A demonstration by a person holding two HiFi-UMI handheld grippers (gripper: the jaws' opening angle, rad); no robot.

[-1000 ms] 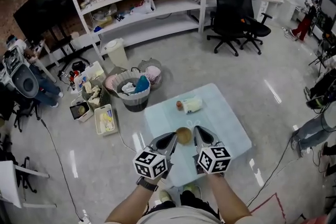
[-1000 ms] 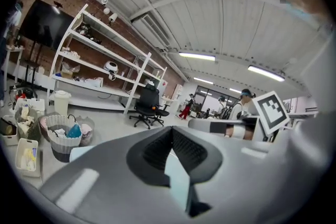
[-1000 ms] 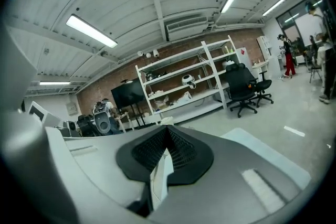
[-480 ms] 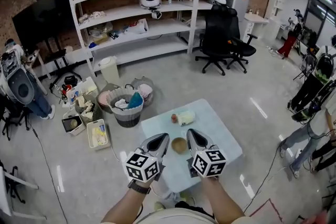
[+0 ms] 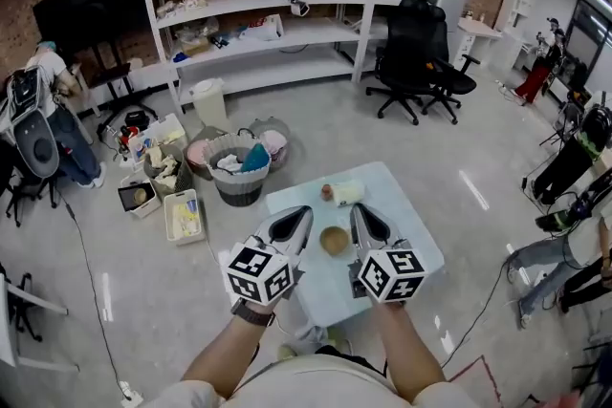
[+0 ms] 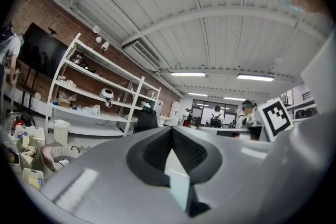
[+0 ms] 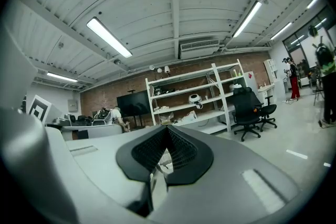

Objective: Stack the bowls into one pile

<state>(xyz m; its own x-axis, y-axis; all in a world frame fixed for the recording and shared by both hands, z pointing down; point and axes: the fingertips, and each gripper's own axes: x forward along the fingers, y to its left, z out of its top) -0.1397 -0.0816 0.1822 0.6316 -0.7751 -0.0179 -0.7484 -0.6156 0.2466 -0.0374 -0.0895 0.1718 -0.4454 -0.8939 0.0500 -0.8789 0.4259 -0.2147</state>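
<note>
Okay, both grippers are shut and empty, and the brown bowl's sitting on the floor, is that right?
Not the floor: the head view shows the brown bowl on the pale table. The left gripper and the right gripper are indeed shut and empty.

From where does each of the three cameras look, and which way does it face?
Head view: on the person's head, facing steeply down at the table and bowl; both forearms, the left gripper and the right gripper show.
Left gripper view: on the left gripper, facing across the room toward the shelves; its shut fingers show.
Right gripper view: on the right gripper, facing the shelves and a chair; its shut fingers show.
Shared: both gripper views see the shelves and ceiling.
</note>
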